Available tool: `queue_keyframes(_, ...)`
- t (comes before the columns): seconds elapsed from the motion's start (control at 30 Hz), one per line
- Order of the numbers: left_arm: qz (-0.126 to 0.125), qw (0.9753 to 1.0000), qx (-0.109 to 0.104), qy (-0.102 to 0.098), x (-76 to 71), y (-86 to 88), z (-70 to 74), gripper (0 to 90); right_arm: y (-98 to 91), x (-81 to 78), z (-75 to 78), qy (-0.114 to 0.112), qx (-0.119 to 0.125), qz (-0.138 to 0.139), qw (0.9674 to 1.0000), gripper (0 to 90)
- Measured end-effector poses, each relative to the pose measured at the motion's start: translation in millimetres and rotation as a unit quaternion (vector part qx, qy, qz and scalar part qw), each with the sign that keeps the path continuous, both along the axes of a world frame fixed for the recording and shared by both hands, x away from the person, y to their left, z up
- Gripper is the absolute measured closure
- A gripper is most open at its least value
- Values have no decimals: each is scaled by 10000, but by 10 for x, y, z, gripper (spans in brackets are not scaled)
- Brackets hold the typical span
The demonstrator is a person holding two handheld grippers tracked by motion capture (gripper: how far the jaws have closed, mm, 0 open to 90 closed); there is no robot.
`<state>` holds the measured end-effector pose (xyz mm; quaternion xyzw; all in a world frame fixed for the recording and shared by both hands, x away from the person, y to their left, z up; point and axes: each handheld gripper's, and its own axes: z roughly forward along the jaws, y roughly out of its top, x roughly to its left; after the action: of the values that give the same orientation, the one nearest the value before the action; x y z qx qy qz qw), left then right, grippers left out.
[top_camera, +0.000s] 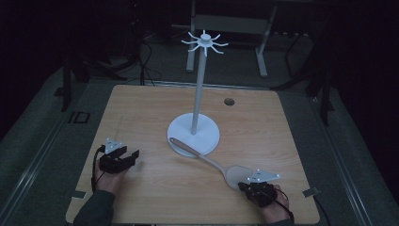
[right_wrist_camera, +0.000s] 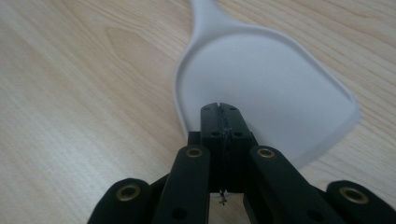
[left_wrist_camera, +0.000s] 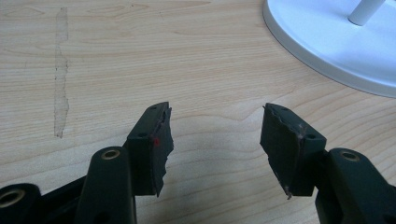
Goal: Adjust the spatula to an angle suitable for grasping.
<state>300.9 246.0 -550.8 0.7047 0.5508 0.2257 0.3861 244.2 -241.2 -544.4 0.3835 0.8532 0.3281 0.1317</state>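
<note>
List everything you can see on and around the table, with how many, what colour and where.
spatula: one, pale beige, lying slantwise on the table, handle end resting on the stand's base, blade by the right gripper
hook stand: one, white, round base mid-table, upright pole, ring of hooks on top
table: one, light wood, centre of the high view
cable hole: one, dark, far side of the table
metal frame: one, grey, on the floor behind the table
left gripper: one, black, near left, fingers apart over bare wood
right gripper: one, black, near right, fingers shut, tips over the spatula blade
</note>
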Motion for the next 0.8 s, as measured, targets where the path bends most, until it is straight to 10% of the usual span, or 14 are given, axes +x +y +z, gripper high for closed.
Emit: queue_keyframes(0.8,-12,10000,21,13,-2,-1,1,433,98,-64,135,-10,208,202,9996,868)
